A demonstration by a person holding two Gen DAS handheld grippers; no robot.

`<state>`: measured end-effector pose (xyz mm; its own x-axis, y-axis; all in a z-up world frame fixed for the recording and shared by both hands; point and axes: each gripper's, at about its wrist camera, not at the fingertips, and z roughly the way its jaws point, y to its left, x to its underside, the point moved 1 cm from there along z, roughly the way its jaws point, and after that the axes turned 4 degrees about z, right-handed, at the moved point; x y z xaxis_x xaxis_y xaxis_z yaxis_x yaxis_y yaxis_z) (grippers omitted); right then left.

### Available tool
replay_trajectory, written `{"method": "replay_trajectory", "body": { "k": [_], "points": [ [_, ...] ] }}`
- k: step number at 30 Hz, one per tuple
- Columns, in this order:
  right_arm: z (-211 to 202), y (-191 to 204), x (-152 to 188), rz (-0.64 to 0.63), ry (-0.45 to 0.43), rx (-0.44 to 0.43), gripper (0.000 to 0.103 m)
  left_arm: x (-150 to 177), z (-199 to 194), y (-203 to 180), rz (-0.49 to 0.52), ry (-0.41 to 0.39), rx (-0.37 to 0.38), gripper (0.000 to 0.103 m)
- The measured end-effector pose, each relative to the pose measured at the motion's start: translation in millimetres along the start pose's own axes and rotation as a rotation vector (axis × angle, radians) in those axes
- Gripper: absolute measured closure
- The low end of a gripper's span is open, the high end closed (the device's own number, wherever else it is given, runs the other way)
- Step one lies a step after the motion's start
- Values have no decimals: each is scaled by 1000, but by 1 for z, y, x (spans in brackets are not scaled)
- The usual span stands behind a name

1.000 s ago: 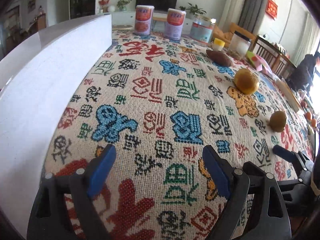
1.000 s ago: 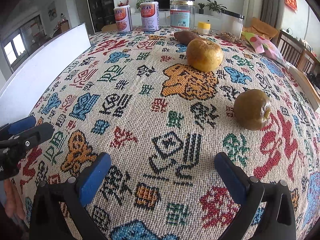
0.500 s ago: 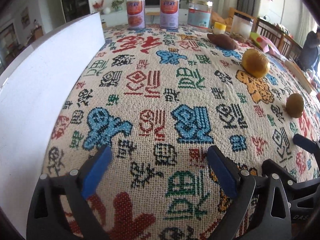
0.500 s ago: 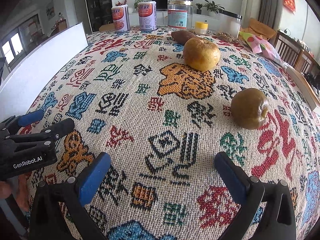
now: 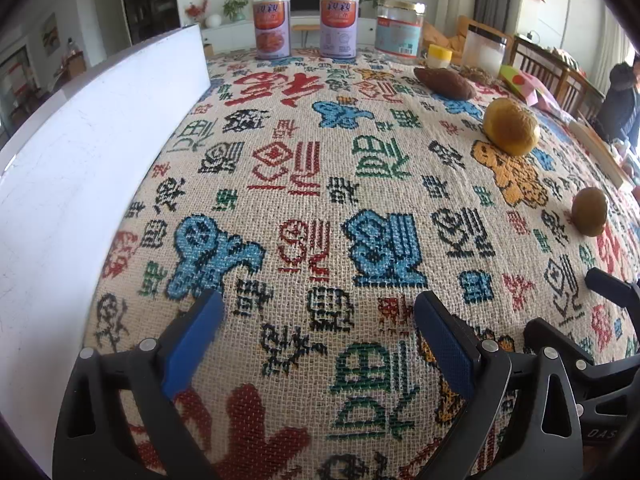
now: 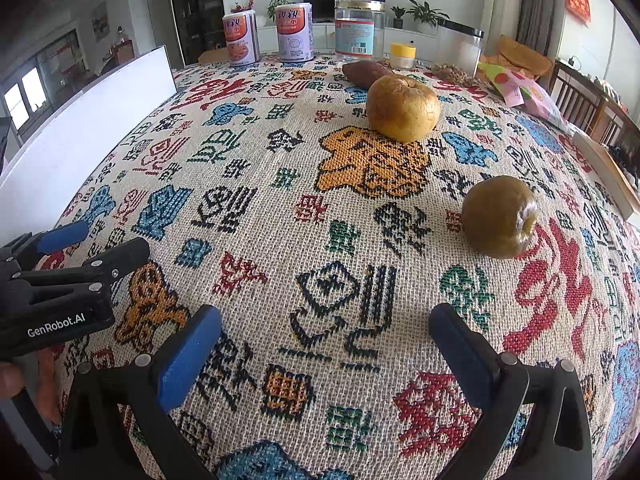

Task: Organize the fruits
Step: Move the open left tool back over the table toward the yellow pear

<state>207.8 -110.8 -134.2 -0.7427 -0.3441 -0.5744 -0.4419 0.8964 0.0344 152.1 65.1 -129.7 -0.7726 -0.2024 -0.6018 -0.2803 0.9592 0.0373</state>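
Right wrist view has the right claw (image 6: pixel 324 344) spread wide with only patterned cloth between its blue pads, hovering low over the desk (image 6: pixel 280 208). Nearest fruit is the greenish-brown fruit (image 6: pixel 499 216), ahead and to the right of that claw, lying on its side with its stem end turned rightward. Farther ahead, slightly right of centre, sits the yellow apple (image 6: pixel 403 109), upright with its stem dimple on top. Behind it a sweet potato (image 6: pixel 366 72) lies with its long axis running left-right.

The left claw (image 5: pixel 316 332), whose jaws have just been opening, stands spread and empty beside the white board (image 5: pixel 80 168); both fruits lie well to its right, so the right hand seems better placed. Nothing blocks the path. Cans (image 6: pixel 295 32) and jars (image 6: pixel 359 29) stand at the far edge.
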Motion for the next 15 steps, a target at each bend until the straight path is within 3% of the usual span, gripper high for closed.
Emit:
{"method": "replay_trajectory", "body": {
  "k": [15],
  "points": [
    [-2,-2,0,10,-4,-13,0,0,0,0,3,2,-5,4]
  ]
}}
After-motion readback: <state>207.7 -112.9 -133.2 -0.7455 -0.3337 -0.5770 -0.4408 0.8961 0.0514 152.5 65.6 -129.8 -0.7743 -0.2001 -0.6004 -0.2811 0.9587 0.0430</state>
